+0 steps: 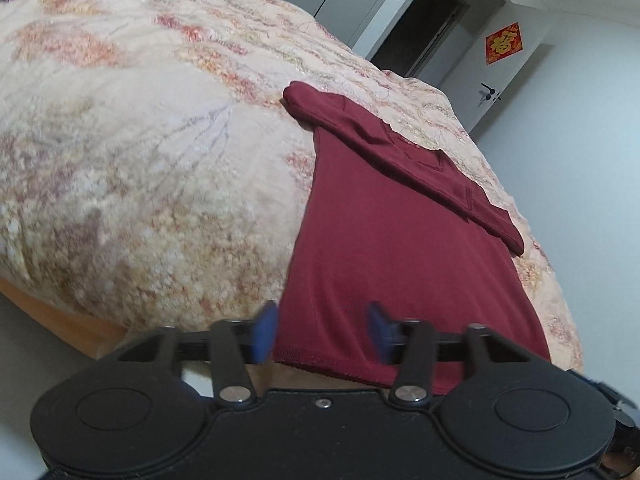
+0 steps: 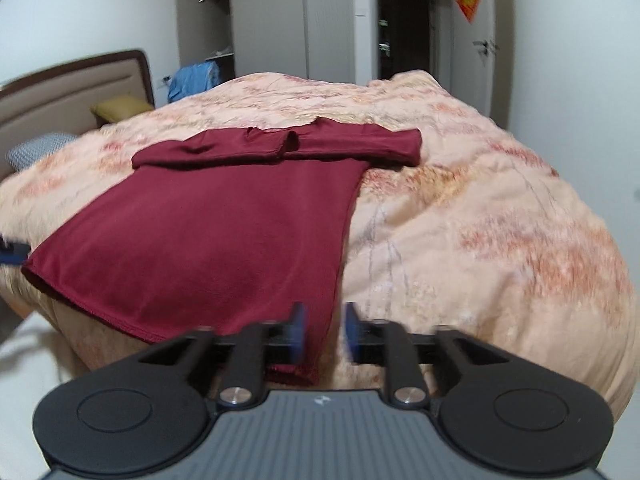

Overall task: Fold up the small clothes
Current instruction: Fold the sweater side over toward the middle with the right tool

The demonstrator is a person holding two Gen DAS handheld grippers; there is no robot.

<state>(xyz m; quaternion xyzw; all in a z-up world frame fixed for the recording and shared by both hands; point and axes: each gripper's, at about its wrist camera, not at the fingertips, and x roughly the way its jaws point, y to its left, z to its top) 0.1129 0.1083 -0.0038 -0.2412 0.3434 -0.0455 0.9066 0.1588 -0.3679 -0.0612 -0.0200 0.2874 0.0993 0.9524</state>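
Observation:
A dark red shirt (image 1: 384, 240) lies flat on the floral bed cover (image 1: 140, 140), with both sleeves folded across its chest at the far end. My left gripper (image 1: 322, 330) is open, its blue fingers astride the left corner of the near hem, without pinching it. In the right wrist view the shirt (image 2: 224, 232) lies spread the same way. My right gripper (image 2: 322, 330) is open with a narrower gap, its blue fingers on either side of the shirt's right hem corner. The left gripper's blue tip (image 2: 12, 254) shows at the left edge.
The bed cover (image 2: 480, 220) bulges and drops off to the floor near me. A headboard (image 2: 72, 84), a yellow pillow (image 2: 120, 106) and blue cloth (image 2: 192, 78) are at the far left. A wardrobe, doorway and door (image 1: 504, 76) stand behind the bed.

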